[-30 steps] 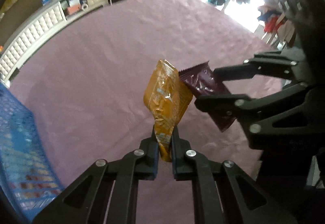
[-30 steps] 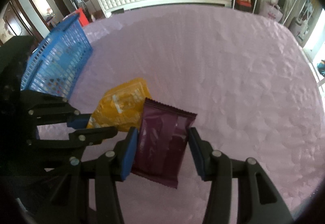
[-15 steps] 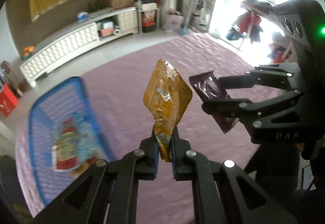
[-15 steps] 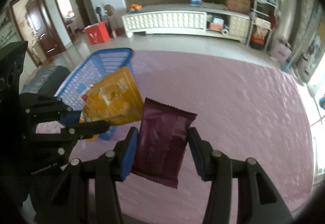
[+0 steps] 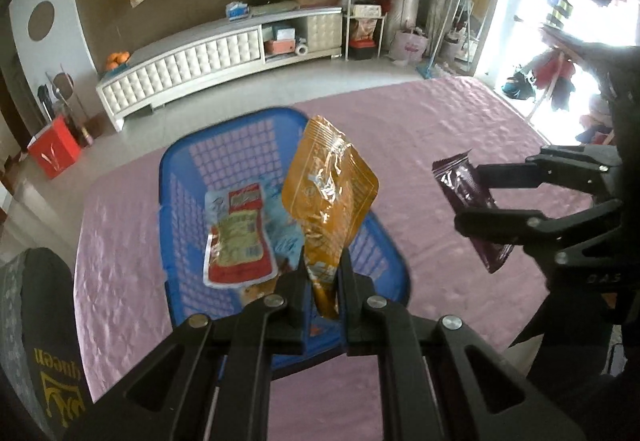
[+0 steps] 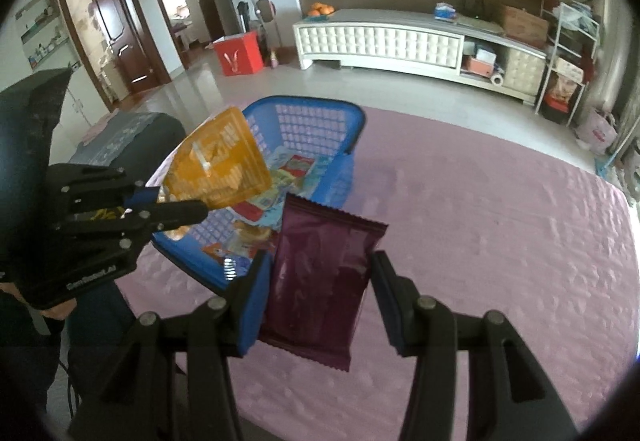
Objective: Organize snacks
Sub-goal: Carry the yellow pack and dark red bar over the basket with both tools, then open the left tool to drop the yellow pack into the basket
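My left gripper (image 5: 322, 273) is shut on an orange snack packet (image 5: 328, 193) and holds it upright above the near side of a blue plastic basket (image 5: 180, 169). The packet (image 6: 218, 165) and left gripper (image 6: 176, 207) also show in the right wrist view. My right gripper (image 6: 316, 281) is shut on a dark purple snack packet (image 6: 320, 273), held in the air to the right of the basket (image 6: 320, 113); it also shows in the left wrist view (image 5: 472, 209). The basket holds a red and white snack packet (image 5: 236, 237) and other snacks.
The basket stands on a table covered with a pink cloth (image 5: 432, 145). A dark chair back (image 5: 36, 321) sits at the table's left. A white cabinet (image 5: 208, 57) and a red box (image 5: 54, 151) stand on the floor beyond.
Both grippers have swung left and up with their packets. The basket has come from the left edge of view to right under the orange packet.
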